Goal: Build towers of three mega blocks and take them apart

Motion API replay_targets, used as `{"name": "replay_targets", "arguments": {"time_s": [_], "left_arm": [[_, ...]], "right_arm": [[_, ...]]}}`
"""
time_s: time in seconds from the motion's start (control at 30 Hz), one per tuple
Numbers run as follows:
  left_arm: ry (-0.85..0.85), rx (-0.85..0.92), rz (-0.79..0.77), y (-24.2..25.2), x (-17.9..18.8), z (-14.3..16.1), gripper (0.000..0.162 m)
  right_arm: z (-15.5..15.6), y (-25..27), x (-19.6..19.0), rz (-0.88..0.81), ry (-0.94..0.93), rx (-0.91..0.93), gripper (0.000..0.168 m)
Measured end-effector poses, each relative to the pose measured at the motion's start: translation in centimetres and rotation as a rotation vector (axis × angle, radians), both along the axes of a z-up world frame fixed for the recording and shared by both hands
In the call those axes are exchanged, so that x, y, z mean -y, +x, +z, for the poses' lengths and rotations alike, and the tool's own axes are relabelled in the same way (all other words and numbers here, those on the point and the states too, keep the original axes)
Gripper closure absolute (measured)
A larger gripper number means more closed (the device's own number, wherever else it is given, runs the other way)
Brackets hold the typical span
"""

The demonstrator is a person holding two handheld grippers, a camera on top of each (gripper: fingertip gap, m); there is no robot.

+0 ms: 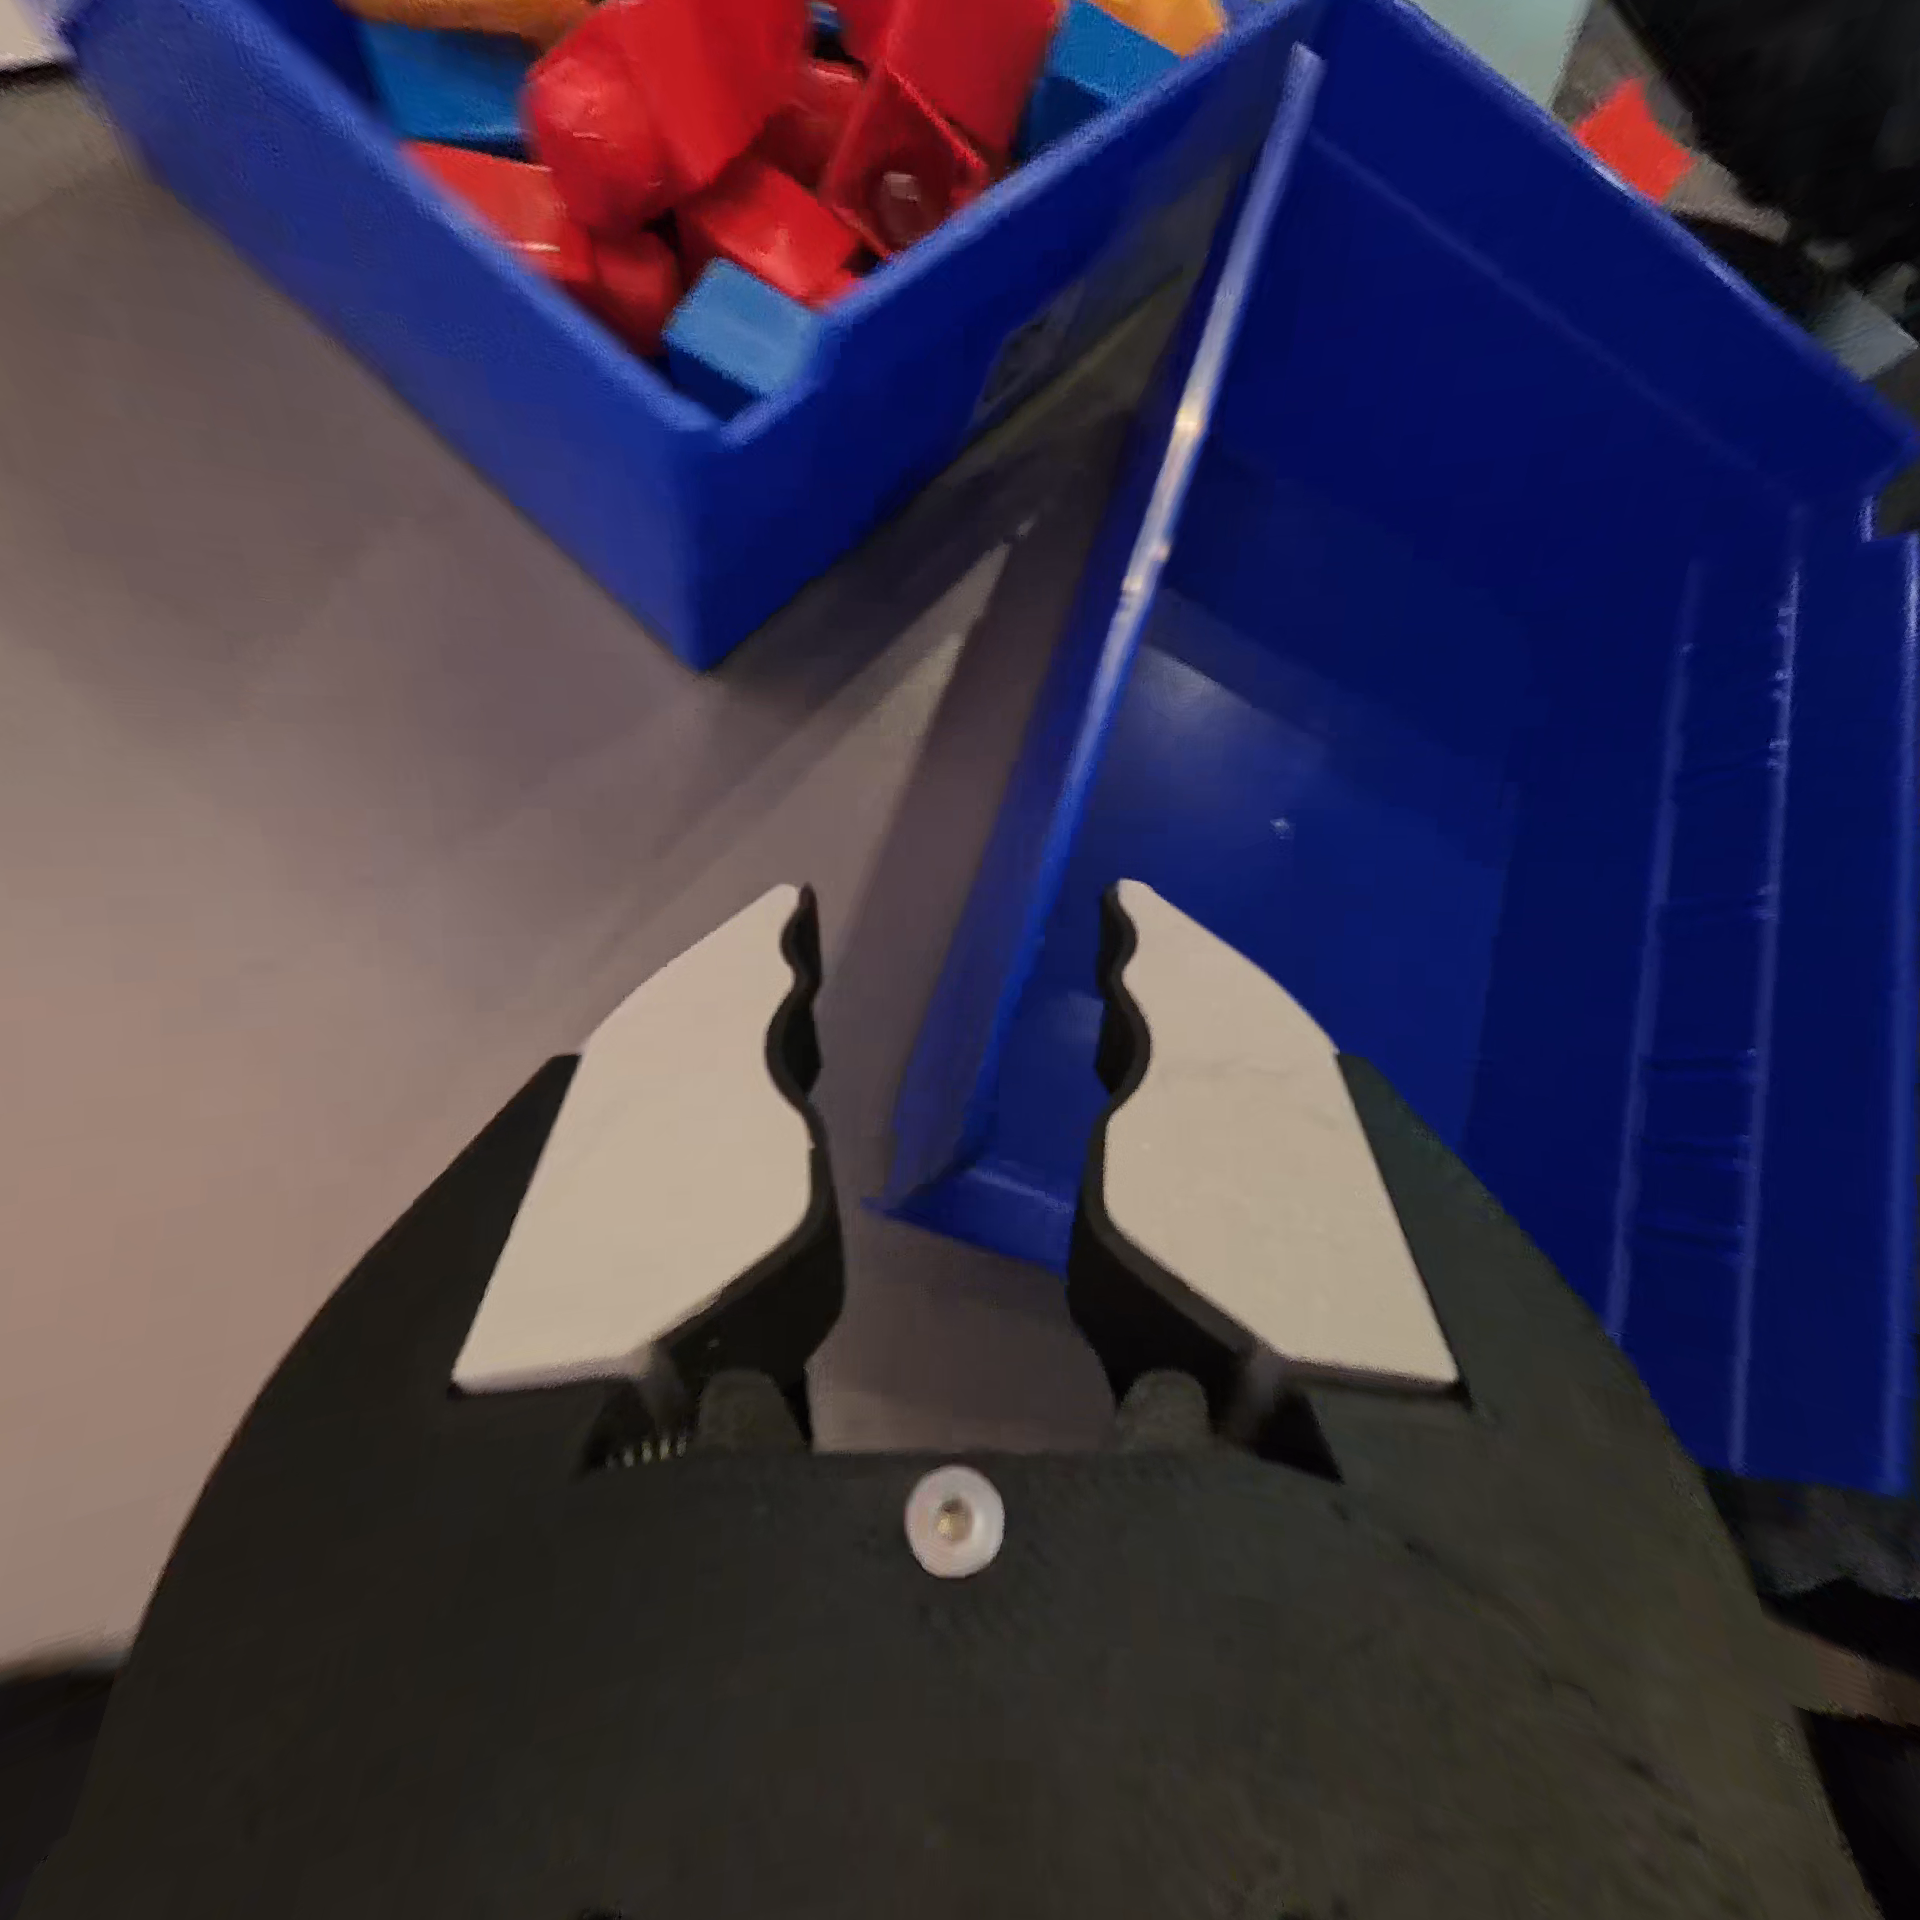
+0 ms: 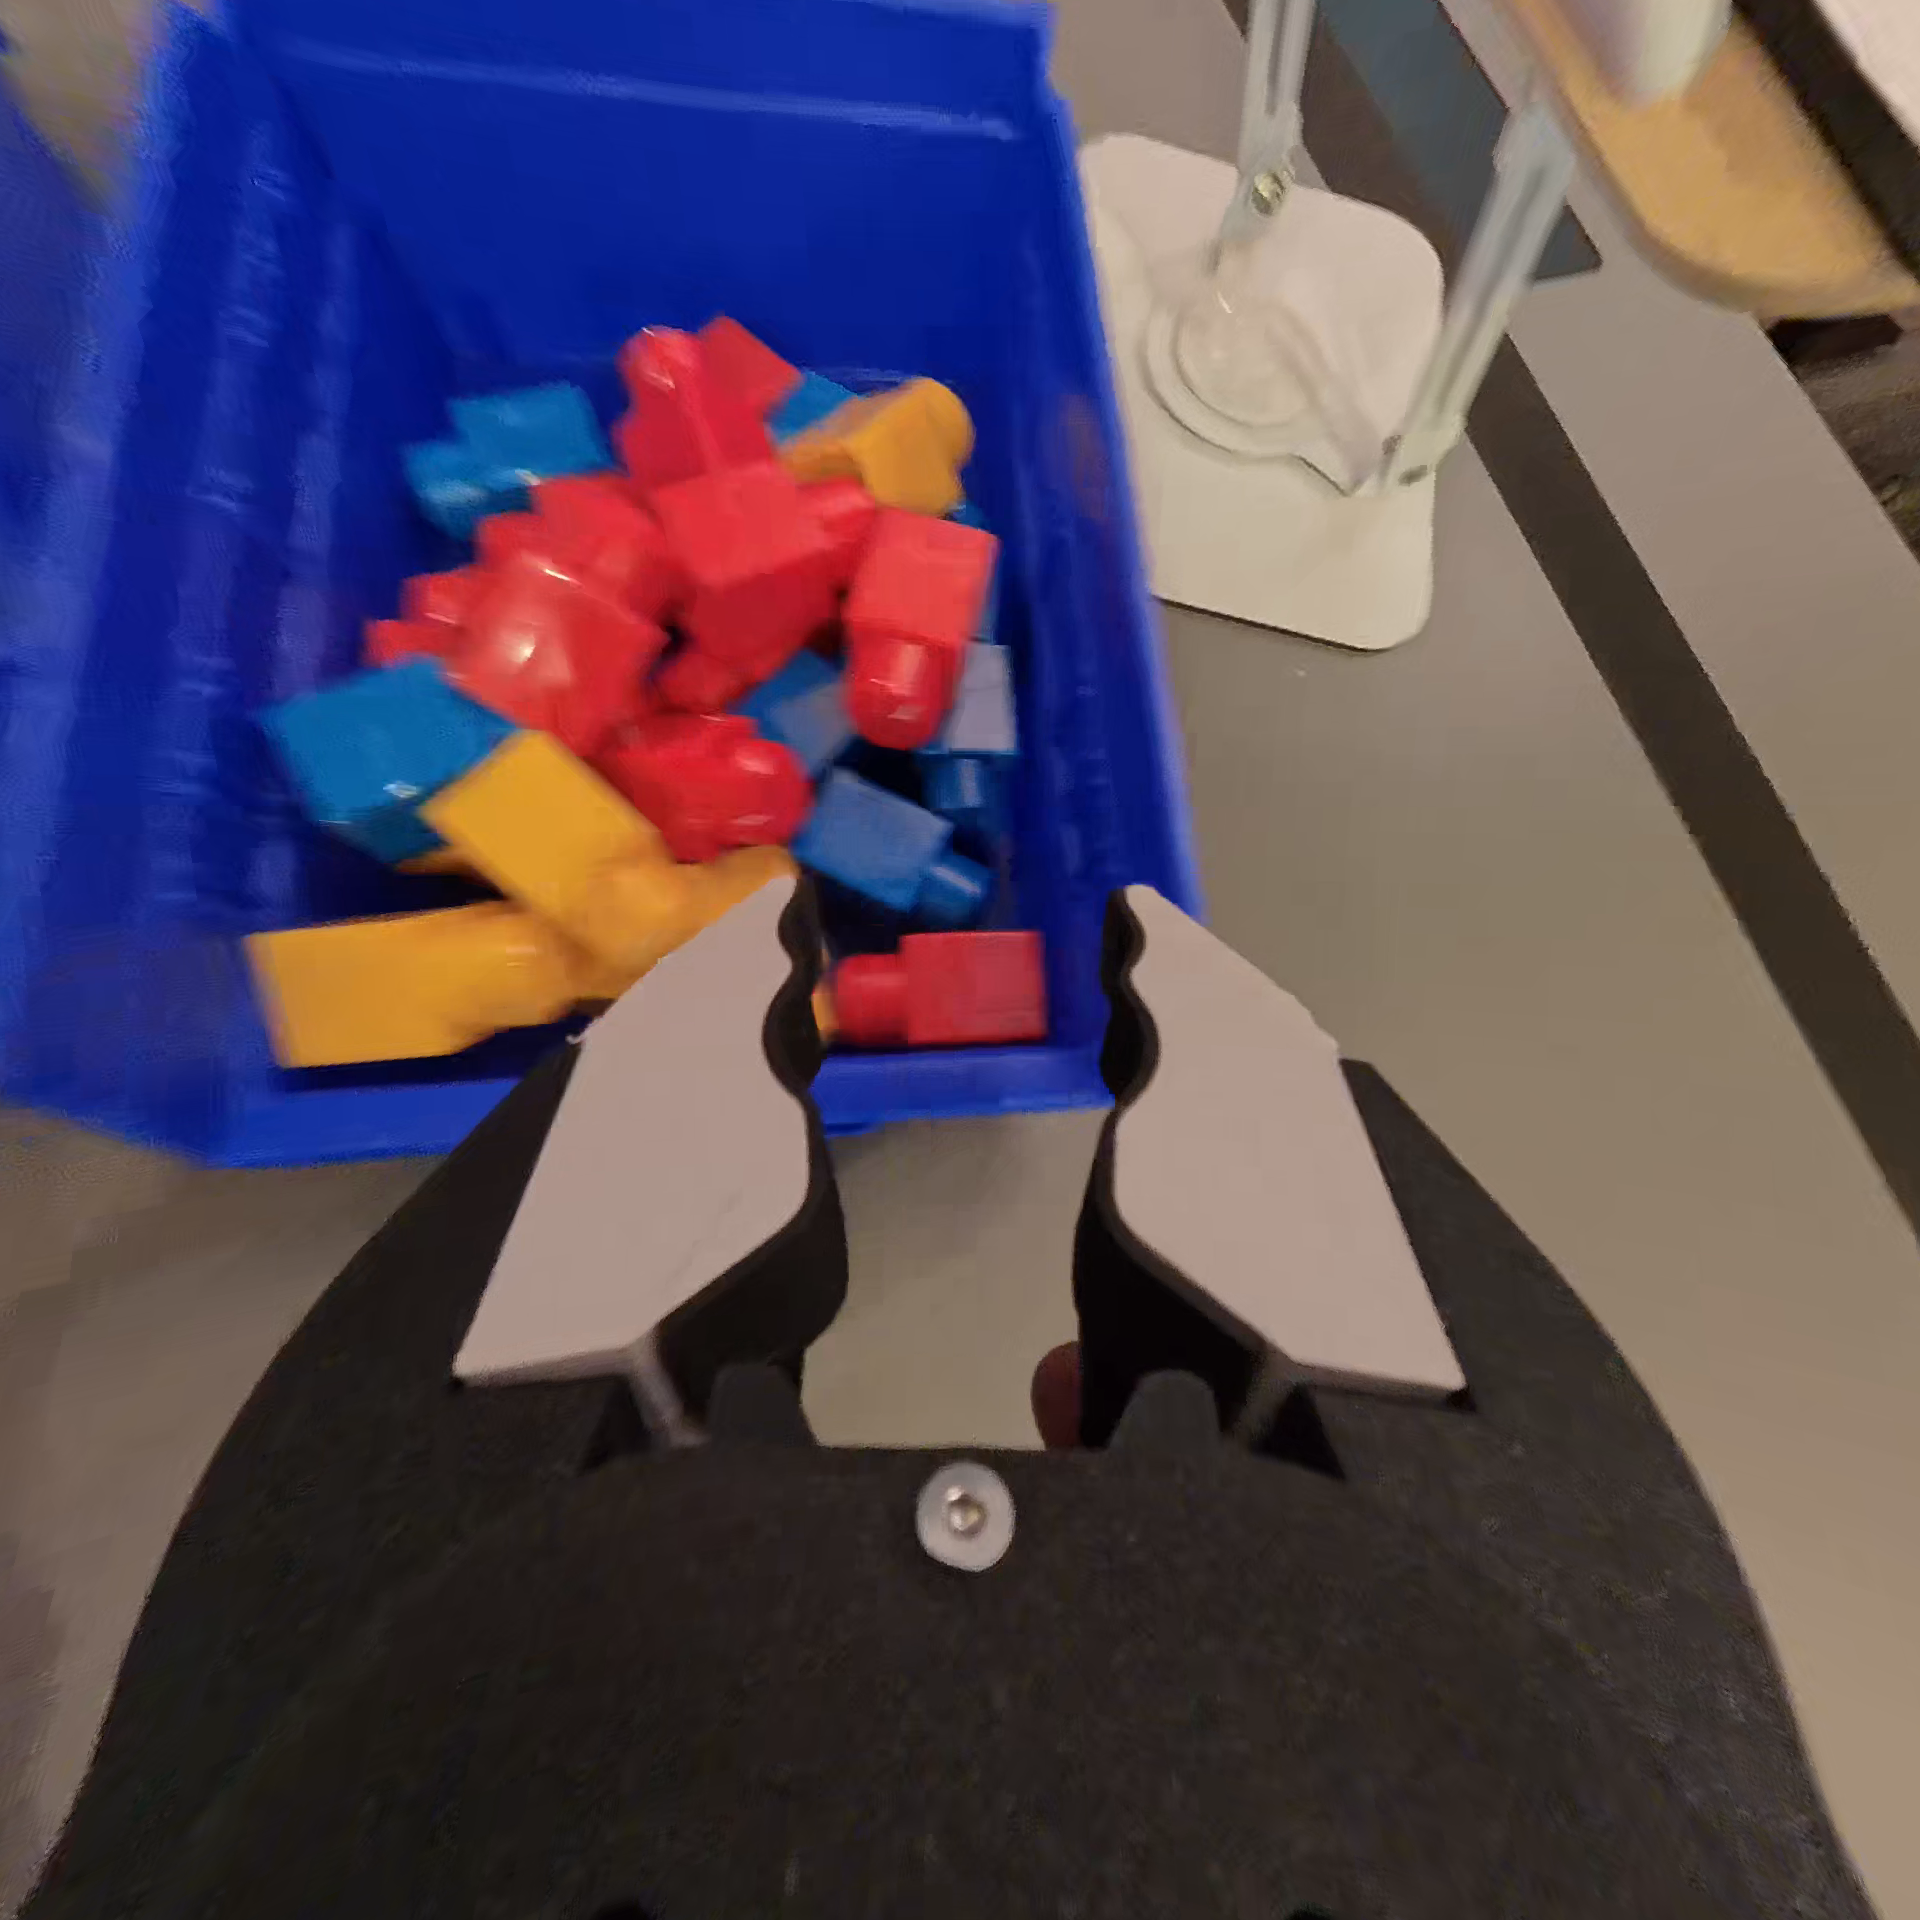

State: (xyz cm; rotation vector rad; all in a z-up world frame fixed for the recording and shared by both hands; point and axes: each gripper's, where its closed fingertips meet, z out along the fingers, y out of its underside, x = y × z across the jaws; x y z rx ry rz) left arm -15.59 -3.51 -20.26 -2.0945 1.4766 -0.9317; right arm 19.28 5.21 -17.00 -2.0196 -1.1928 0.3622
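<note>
A blue bin (image 2: 1122, 727) holds a heap of red, blue and yellow mega blocks (image 2: 675, 644). It also shows in the left wrist view (image 1: 520, 395), at the top left, with its blocks (image 1: 727, 135). A second blue bin (image 1: 1455, 831) stands right of it and its inside shows no blocks. My left gripper (image 1: 961, 914) is open and empty, above the near left wall of that second bin. My right gripper (image 2: 961, 914) is open and empty, above the near right corner of the full bin, close to a red block (image 2: 956, 987).
The bins stand on a grey table (image 1: 260, 831). A white stand base with clear rods (image 2: 1299, 416) sits right of the full bin. The table's right edge (image 2: 1714, 727) runs diagonally, with a wooden chair seat (image 2: 1714, 187) beyond it. The left gripper's tips are roughly 35 cm from the right gripper's.
</note>
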Motion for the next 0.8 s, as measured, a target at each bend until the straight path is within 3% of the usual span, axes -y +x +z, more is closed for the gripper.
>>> {"name": "replay_targets", "arguments": {"time_s": [0.2,0.37,0.57,0.73,0.8], "left_arm": [[0.028,0.125,0.225,1.0,-5.5,6.0,0.093],[0.055,0.086,0.289,6.2,-9.6,7.0,0.093],[0.110,-0.135,0.275,9.4,-12.2,3.5,0.108],[0.105,-0.261,0.228,10.1,-12.0,0.5,0.115],[0.106,-0.275,0.242,9.9,-12.3,0.3,0.124]], "right_arm": [[4.8,-3.9,10.4,-0.070,-0.070,-0.061,0.114],[2.8,-10.0,16.3,-0.076,-0.218,-0.097,0.112],[-1.8,-12.1,18.3,-0.128,-0.299,-0.013,0.110],[-2.9,-13.2,19.0,-0.097,-0.352,-0.015,0.122],[-2.9,-13.6,19.4,-0.064,-0.361,-0.007,0.137]]}}
